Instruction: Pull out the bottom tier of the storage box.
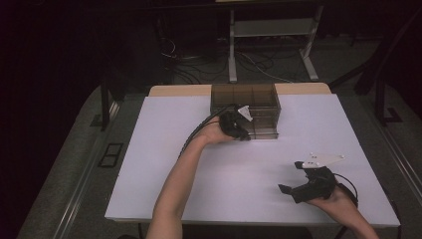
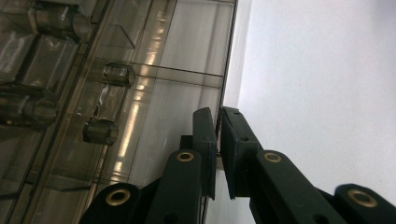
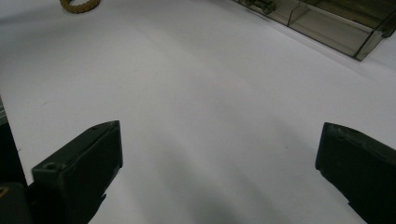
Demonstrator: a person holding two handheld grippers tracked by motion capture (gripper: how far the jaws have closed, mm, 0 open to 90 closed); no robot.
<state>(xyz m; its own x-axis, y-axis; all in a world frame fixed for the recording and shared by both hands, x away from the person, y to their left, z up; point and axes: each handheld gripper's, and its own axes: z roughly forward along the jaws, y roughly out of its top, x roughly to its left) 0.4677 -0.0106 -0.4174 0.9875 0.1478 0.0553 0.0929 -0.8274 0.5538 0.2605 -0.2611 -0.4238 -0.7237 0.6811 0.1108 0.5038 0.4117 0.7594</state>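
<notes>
Your left gripper [image 1: 242, 130] is right up against the smoky see-through plastic drawer box [image 1: 259, 102], which sits toward the far edge of the white desk [image 1: 164, 164], roughly in the middle. In the left gripper view the jaws are nearly pressed together and pinching the thin front edge of the box's wall [image 2: 223, 88]; you can see that edge run straight down into the narrow slit between the two black pads [image 2: 205, 140]. Beside them, through the tinted plastic, there are a few little round drawer knobs [image 2: 100, 131] stacked up one side of that view.

Your right gripper [image 1: 293, 190] is hanging out well apart from the box, near the front right corner of the desk, with your hand [image 1: 338, 201] under it. Its jaws are spread wide, nothing between them but bare desk, as the right gripper view shows [image 3: 219, 154]. That same view catches a corner of the box [image 3: 359, 44] off at its top right, and a small tan braided ring-looking thing [image 3: 80, 4] at the top edge, cut off so I can't tell what it is.

From above, your left forearm [image 1: 179, 179] stretches diagonally across the desk to the box, with the gripper's black cable [image 1: 201, 124] looping back from it.
</notes>
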